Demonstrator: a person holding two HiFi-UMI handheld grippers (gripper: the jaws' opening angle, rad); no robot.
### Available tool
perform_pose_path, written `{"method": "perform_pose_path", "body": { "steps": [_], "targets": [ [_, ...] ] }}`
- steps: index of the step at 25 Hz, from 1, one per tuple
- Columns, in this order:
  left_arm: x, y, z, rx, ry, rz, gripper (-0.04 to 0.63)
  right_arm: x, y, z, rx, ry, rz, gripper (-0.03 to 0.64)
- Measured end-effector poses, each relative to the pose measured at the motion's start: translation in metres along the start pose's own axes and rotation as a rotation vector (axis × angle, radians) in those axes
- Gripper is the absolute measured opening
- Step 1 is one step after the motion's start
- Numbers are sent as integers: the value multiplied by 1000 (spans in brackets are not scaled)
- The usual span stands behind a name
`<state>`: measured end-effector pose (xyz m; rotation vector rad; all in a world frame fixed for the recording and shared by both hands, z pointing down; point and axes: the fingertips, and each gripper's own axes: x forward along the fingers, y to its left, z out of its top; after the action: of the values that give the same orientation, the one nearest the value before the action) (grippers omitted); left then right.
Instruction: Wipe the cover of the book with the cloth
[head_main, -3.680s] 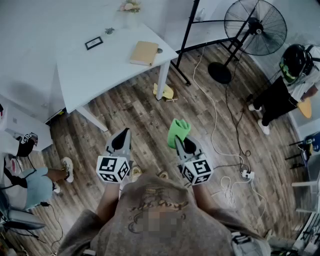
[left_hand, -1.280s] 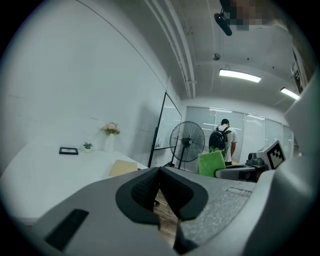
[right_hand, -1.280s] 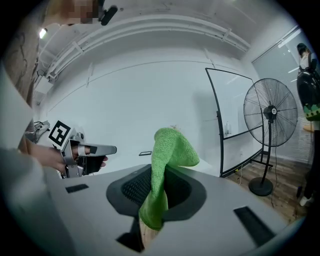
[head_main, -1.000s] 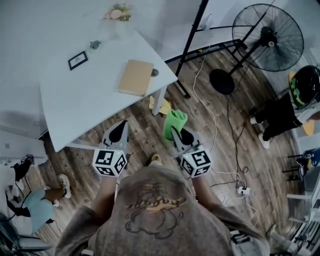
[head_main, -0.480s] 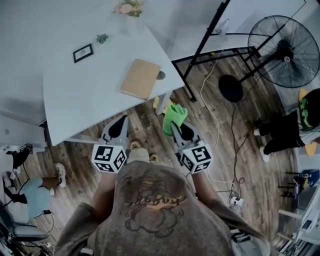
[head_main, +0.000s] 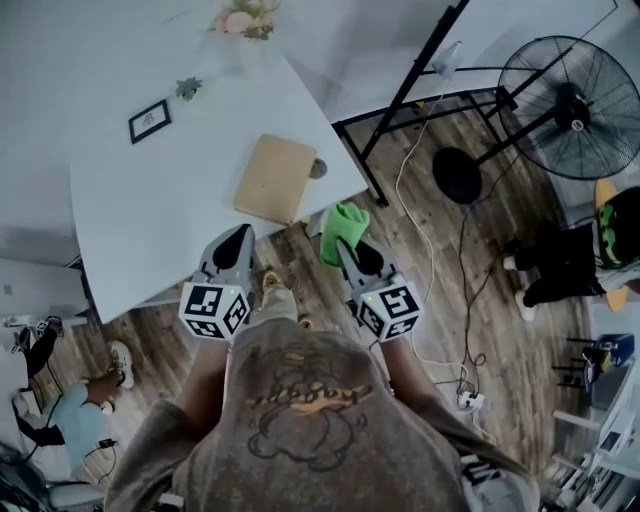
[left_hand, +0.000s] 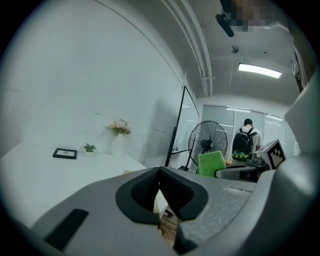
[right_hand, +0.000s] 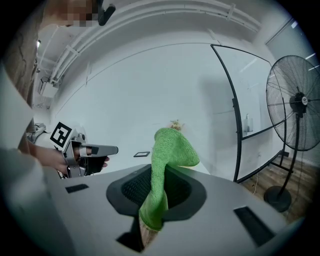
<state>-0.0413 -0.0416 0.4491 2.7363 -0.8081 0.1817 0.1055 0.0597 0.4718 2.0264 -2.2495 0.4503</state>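
Both grippers have come up to the near edge of the white table (head_main: 140, 225) since half a second ago. The right gripper (head_main: 347, 248) is clamped on a fuzzy green cloth (head_main: 343, 226) that flops over near the table corner. The flat tan book (head_main: 276, 178) lies just ahead, between the grippers. The left gripper (head_main: 237, 237) is closed and empty. A floor fan (head_main: 565, 95) stands well to the right.

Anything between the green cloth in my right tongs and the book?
Nothing visible. The tan rectangular book lies uncovered near the white table's edge, just ahead of the green terry cloth in the right tongs; a small dark round object sits beside the book.
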Motion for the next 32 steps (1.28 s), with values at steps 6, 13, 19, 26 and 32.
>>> {"method": "perform_pose_path", "body": {
  "steps": [6,13,19,26,32],
  "targets": [
    [53,36,20,24,13,-45,3,55,-17,24,-4,-12,-20,62],
    [93,58,36,29,22,-78,3,93,-34,37,0,-12,-36,63],
    [106,68,40,22,38,-38,5,113,-50,45,8,-6,-2,63],
    [107,76,46,-1,15,63,3,137,-54,54,-19,25,121,63],
    [96,94,46,-16,-1,158,3,170,-30,53,-64,78,274,63]
  ]
}}
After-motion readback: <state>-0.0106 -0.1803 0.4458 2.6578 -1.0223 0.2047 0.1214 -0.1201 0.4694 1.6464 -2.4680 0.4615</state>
